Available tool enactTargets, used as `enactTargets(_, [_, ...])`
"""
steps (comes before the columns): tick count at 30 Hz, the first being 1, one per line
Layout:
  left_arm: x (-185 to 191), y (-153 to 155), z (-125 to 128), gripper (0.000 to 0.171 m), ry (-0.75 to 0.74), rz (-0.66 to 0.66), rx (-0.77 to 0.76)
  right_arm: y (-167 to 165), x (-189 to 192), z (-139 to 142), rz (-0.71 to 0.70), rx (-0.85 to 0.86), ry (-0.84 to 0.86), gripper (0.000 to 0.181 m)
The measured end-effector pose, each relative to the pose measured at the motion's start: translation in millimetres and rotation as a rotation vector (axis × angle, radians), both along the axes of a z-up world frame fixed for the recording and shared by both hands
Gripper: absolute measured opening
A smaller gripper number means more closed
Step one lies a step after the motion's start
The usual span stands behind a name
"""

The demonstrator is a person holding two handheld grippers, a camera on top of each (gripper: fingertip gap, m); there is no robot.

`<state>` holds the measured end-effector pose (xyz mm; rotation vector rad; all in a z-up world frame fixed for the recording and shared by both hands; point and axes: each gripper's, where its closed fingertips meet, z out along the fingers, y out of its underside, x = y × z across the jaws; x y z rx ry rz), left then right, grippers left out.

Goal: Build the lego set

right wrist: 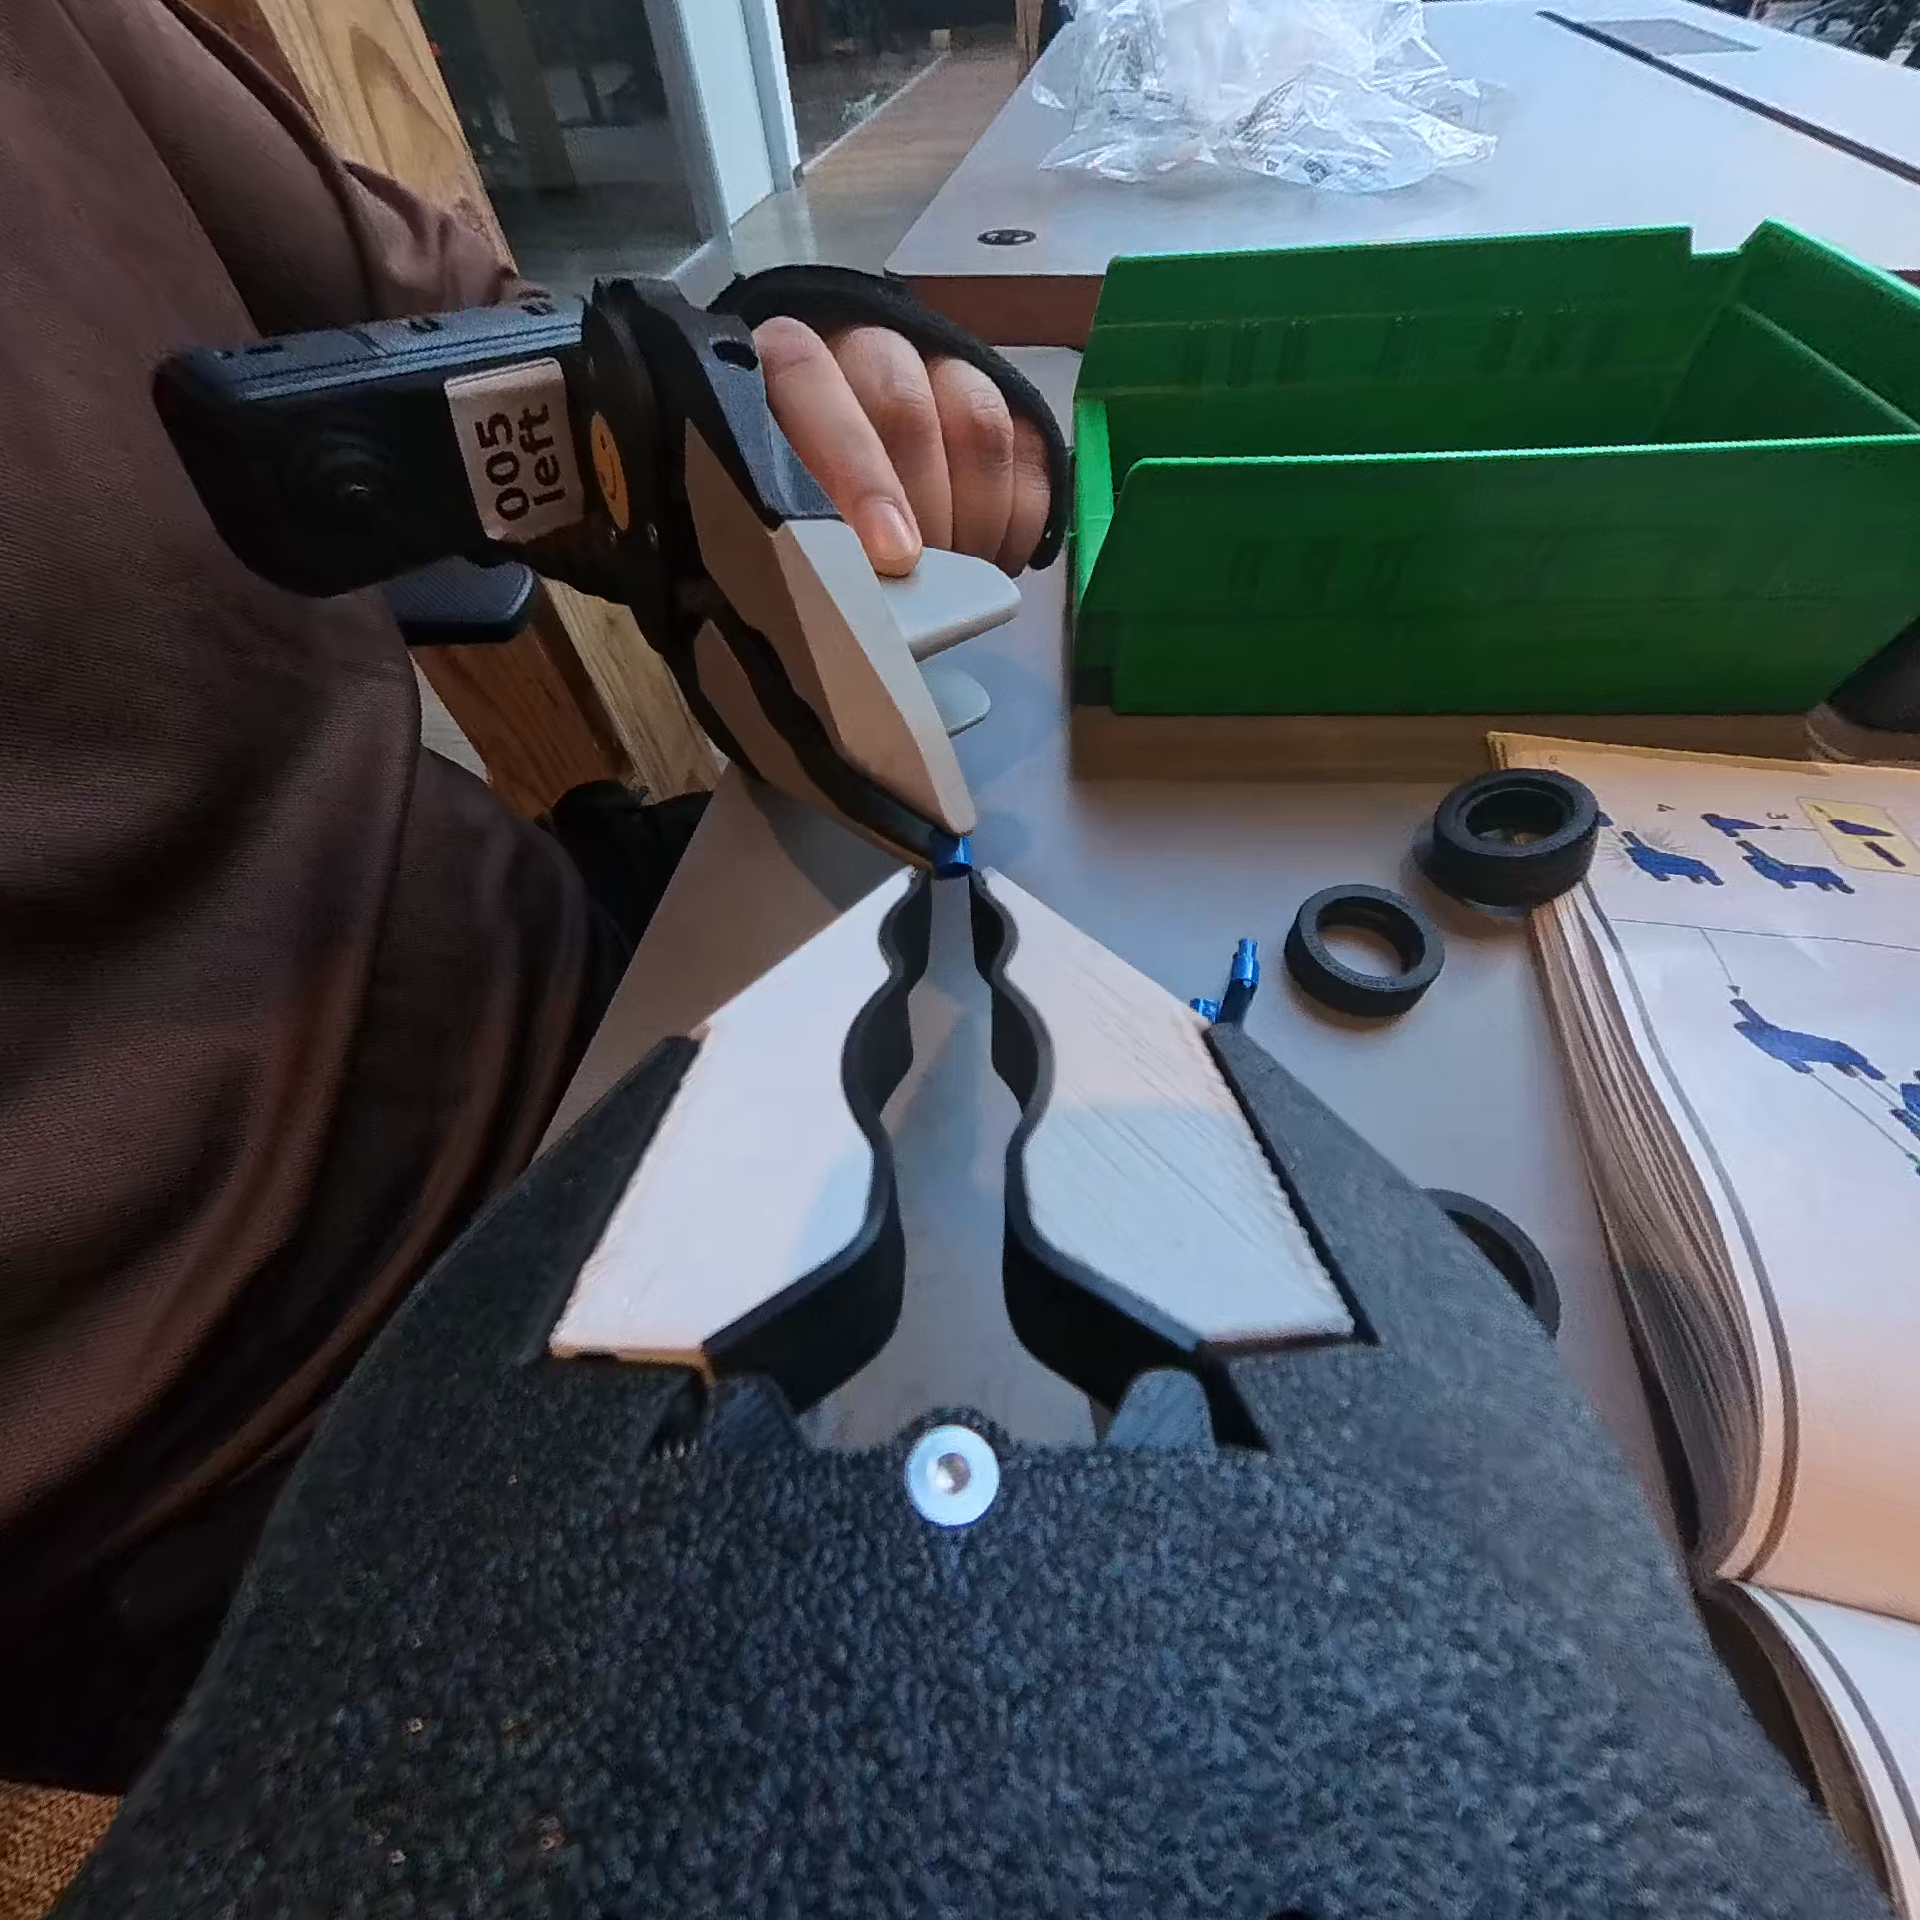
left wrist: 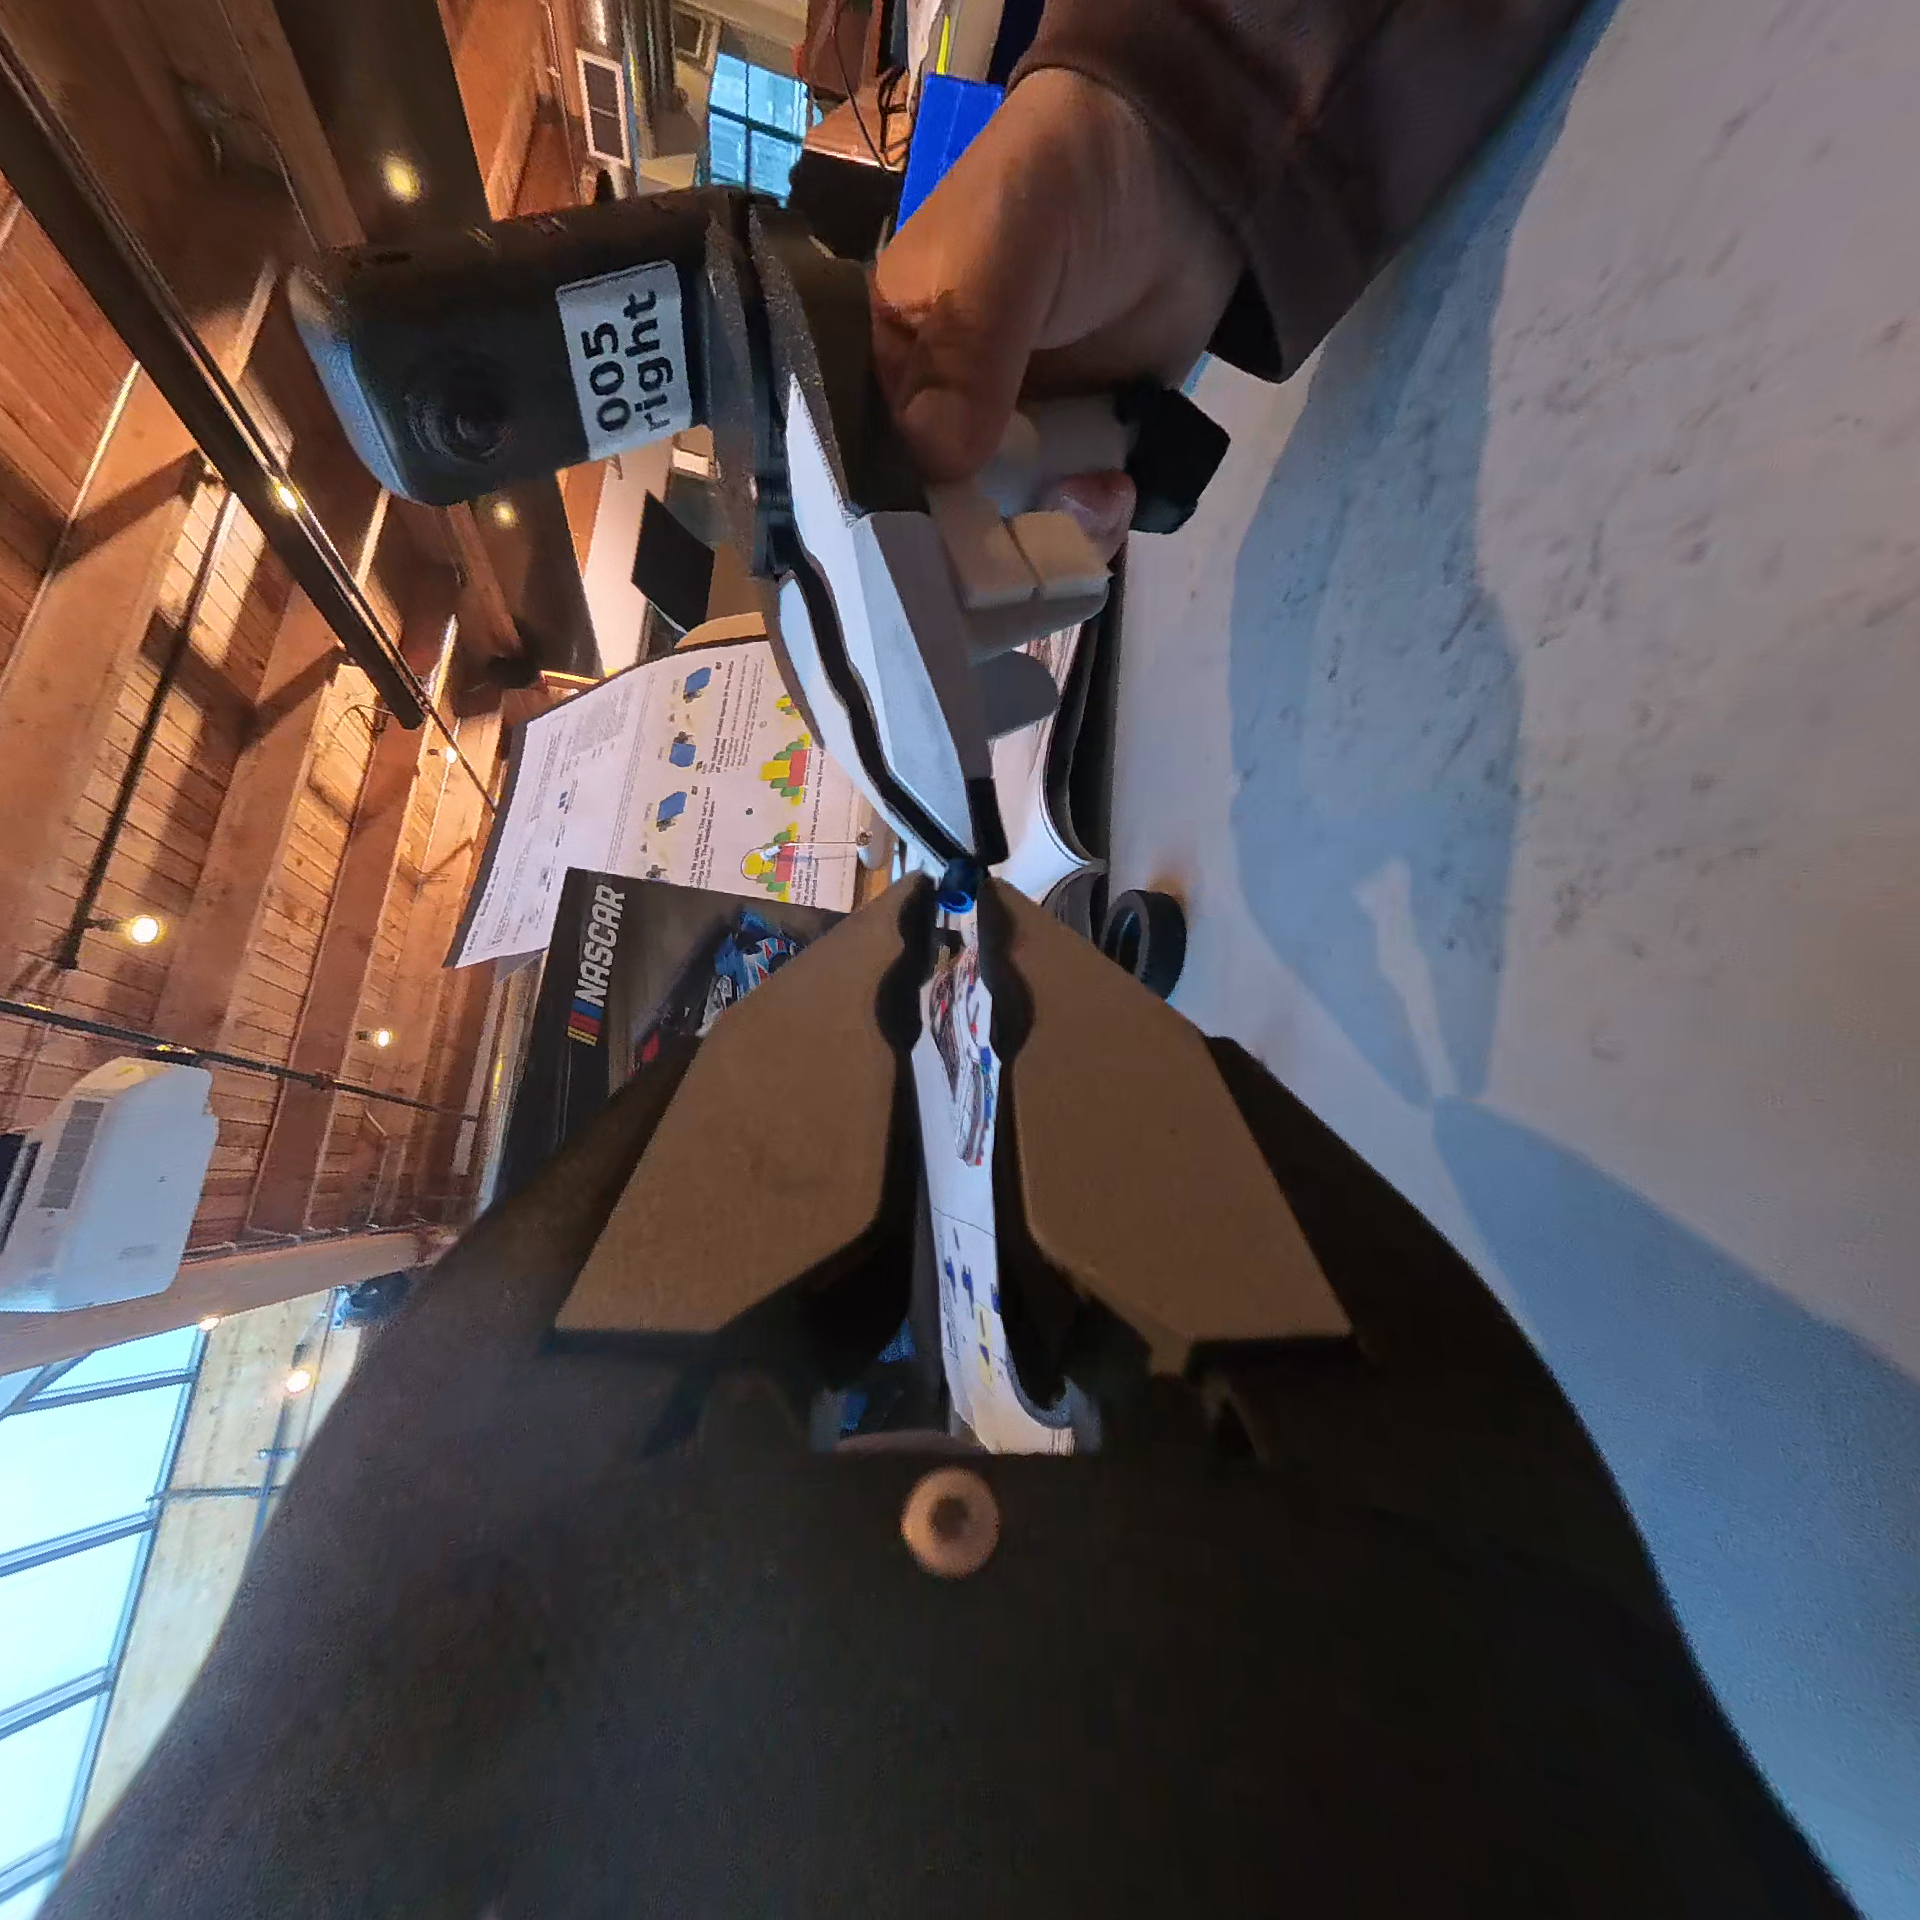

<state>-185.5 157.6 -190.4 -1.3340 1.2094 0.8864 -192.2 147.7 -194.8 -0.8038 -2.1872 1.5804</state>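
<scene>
Blue pin (right wrist: 950, 854) sits right at the tips of both grippers, which meet tip to tip above the table's near edge. Left gripper (right wrist: 940, 844) is clamped on the pin's upper end, jaws closed tight. Right gripper (right wrist: 943, 881) has its jaws nearly together w/ the pin's lower end at the tips; looks pinched too, but the contact is too small to be sure.

Just right of the right gripper's tips: a 2nd blue piece (right wrist: 1231, 979) on the grey table (right wrist: 1143, 831), then a black tyre (right wrist: 1363, 954), a fatter tyre (right wrist: 1515, 831) beyond it touching the open manual (right wrist: 1766, 1039). Green bin (right wrist: 1455, 582) farther ahead-right (interior mostly hidden), crumpled plastic bag (right wrist: 1268, 94) on the next table beyond.

From the left cam, beyond the tips: set box (left wrist: 644, 997) and a printed sheet (left wrist: 675, 779), wood-plank walls, windows.
</scene>
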Motion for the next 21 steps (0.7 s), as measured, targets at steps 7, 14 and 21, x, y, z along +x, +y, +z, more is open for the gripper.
enactTargets(7, [0.9, 2.8, -2.7, 0.005, 0.044, -0.006, 0.006, 2.9, 0.4, -2.6, -0.012, 0.02, 0.0, 0.008])
enactTargets(14, [3.1, 4.3, -6.7, 0.005, 0.053, -0.011, 0.004, 3.4, 1.3, -0.4, -0.008, 0.011, 0.008, 0.007])
enactTargets(21, [2.1, 3.0, -6.7, 0.005, 0.044, -0.012, 0.006, 3.9, 1.6, -4.0, -0.009, 0.039, 0.011, 0.007])
